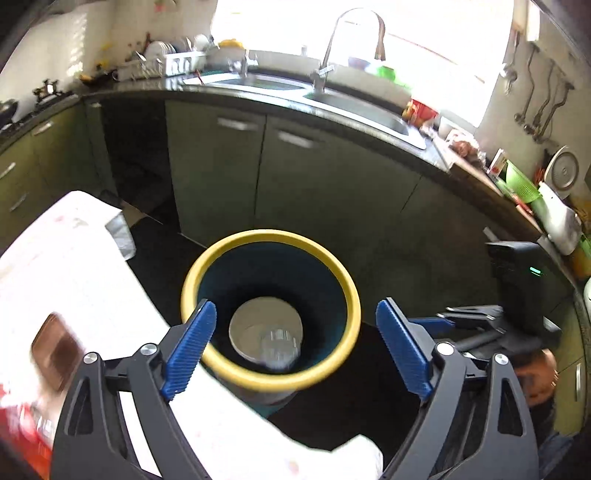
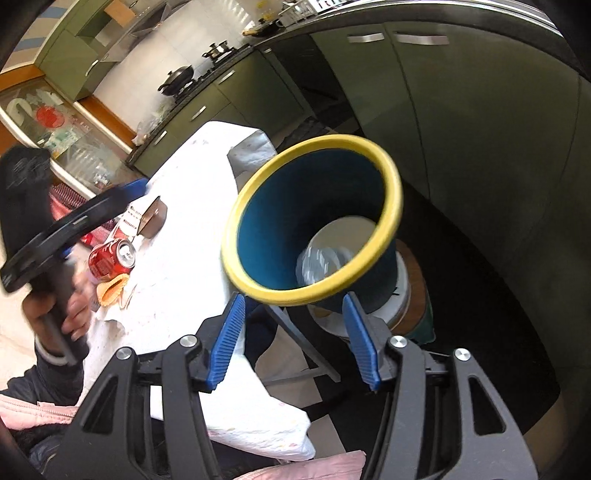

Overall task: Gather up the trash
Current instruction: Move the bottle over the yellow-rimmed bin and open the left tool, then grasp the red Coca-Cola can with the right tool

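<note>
The left gripper [image 1: 295, 325] hangs above the mouth of the bin; its blue pads [image 1: 192, 347] stand wide apart and nothing is between them. Below it is the trash bin [image 1: 271, 382], dark blue inside with a yellow rim. At its bottom lies a clear plastic piece [image 1: 279, 349], blurred, on a pale round floor.

The right gripper [image 2: 293, 325] holds the near rim of the same bin: the yellow rim passes just above its two pads [image 2: 227, 343], which stand about half spread. Whether they press on the bin's wall I cannot tell from this view. The bin looks tilted toward the camera.

Beside the bin is a table under a white cloth [image 2: 184, 236]. On the cloth lies a red soda can [image 2: 110, 258] on its side, next to an orange scrap [image 2: 112, 290] and a brown block [image 2: 153, 219]. A hand [image 2: 55, 314] grips the handle of the other gripper near the can.

Farther away stand green kitchen cabinets [image 1: 214, 173], and above them a dark counter with a steel sink [image 1: 354, 107] and a tall faucet [image 1: 354, 33].
</note>
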Demonstrator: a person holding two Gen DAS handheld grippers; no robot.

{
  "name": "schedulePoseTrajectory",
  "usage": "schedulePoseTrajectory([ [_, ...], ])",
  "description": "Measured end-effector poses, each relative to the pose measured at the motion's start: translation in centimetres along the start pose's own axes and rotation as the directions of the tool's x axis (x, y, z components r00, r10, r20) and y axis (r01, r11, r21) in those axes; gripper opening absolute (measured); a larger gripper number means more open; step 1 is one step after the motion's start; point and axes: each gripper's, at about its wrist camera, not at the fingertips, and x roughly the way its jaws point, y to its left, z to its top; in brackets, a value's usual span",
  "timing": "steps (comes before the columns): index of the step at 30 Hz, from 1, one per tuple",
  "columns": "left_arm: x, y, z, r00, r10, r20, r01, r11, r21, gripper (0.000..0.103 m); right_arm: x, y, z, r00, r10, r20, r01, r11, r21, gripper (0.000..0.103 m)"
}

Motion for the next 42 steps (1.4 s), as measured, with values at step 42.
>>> schedulePoseTrajectory([
  [42,-26.4,15.3,-22.4,0.945,0.263,0.196,-0.218,0.95,-0.222,0.098,25.6,40.8,4.2,0.79,-0.272,-0.549,-0.534,0.131,-0.835,0.071],
])
